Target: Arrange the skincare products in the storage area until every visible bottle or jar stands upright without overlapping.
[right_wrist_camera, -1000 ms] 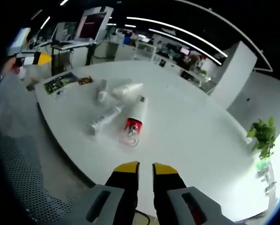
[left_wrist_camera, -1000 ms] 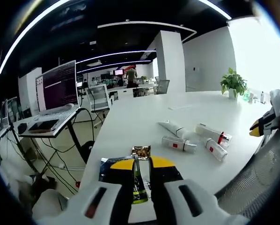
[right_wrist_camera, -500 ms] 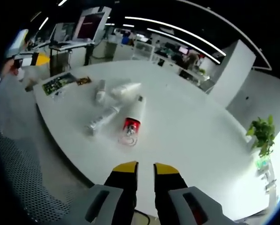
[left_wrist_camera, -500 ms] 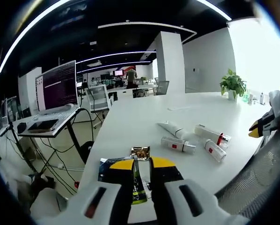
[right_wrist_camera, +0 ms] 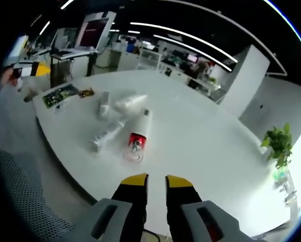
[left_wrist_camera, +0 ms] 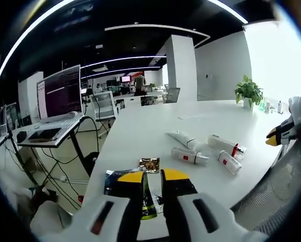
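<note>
- Table point(right_wrist_camera: 206, 151): four skincare containers lie on their sides in a loose cluster near one edge.
- Pump bottle point(right_wrist_camera: 138, 135): lies nearest the right gripper point(right_wrist_camera: 155, 182), just beside the slim bottle point(right_wrist_camera: 106, 135).
- Tube point(right_wrist_camera: 130, 103): lies beyond the pump bottle, with the small bottle point(right_wrist_camera: 104, 103) just beside it.
- Sachet point(left_wrist_camera: 149, 164) and flat packet point(left_wrist_camera: 112, 182): rest at the table end, directly ahead of the left gripper point(left_wrist_camera: 152, 177), apart from the cluster.
- Potted plant point(left_wrist_camera: 248, 92): stands at the table's far side.
</note>
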Available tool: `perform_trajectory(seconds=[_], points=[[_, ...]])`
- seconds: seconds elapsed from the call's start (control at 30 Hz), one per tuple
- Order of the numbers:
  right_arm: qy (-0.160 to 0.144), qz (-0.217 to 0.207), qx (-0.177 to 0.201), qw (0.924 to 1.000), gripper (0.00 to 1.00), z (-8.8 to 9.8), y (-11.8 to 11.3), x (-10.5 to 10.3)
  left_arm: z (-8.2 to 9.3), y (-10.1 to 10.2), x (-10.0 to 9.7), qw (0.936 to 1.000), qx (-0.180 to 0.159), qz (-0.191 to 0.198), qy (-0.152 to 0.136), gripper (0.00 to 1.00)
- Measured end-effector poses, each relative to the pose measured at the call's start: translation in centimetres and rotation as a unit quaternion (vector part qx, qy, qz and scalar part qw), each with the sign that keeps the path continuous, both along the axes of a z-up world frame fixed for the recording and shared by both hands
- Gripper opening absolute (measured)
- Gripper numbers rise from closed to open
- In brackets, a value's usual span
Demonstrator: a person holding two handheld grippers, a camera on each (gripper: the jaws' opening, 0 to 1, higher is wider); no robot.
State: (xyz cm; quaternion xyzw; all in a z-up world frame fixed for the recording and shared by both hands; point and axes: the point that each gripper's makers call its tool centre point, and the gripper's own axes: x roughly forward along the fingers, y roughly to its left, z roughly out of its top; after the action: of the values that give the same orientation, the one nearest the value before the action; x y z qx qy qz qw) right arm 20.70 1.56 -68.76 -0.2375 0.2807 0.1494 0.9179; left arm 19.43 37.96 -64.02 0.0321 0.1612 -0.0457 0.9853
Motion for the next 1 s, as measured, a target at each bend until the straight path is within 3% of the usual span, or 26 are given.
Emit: perform_trajectory(seconds=[0.17, 0.3, 0.37, 0.43, 0.57, 0.67, 0.9, 1.0], points=[[-0.019, -0.004, 0.003, 0.9998, 0.09, 0.6, -0.2, 0.1, 0.1, 0.2, -0.1, 0.9999, 0.007, 0.003, -0.010, 0.10], [-0.019, -0.026, 0.034, 0.9989, 0.09, 1.1, -0.8, 0.4, -0.2, 0.2, -0.1, 0.9999, 0.012, 0.003, 0.001, 0.11], [-0.029, -0.016, 0.054, 0.9980, 0.10, 1.9, -0.2, 0.6, -0.6, 0.8, -0.3, 0.9993, 0.034, 0.015, 0.010, 0.09], [-0.040, -0.008, 0.059, 0.9974, 0.11, 2.4, 0.2, 0.8, -0.5, 0.8, -0.4, 0.9993, 0.031, 0.018, 0.008, 0.08], [0.002, 0.011, 0.083, 0.9965, 0.10, 1.8, 0.9, 0.8, -0.7, 0.3, -0.2, 0.9993, 0.033, 0.004, 0.015, 0.09], [-0.008, 0.028, 0.085, 0.9959, 0.13, 2.6, 1.0, 1.8, -0.5, 0.3, -0.5, 0.9994, 0.033, 0.007, 0.007, 0.09], [-0.015, 0.019, 0.107, 0.9939, 0.14, 3.7, 0.9, 4.2, -0.5, 0.4, -0.4, 0.9994, 0.031, 0.010, 0.011, 0.10], [0.003, 0.021, 0.116, 0.9930, 0.16, 2.9, 1.2, 4.6, -0.5, 0.2, -0.3, 0.9996, 0.025, 0.006, 0.012, 0.11]])
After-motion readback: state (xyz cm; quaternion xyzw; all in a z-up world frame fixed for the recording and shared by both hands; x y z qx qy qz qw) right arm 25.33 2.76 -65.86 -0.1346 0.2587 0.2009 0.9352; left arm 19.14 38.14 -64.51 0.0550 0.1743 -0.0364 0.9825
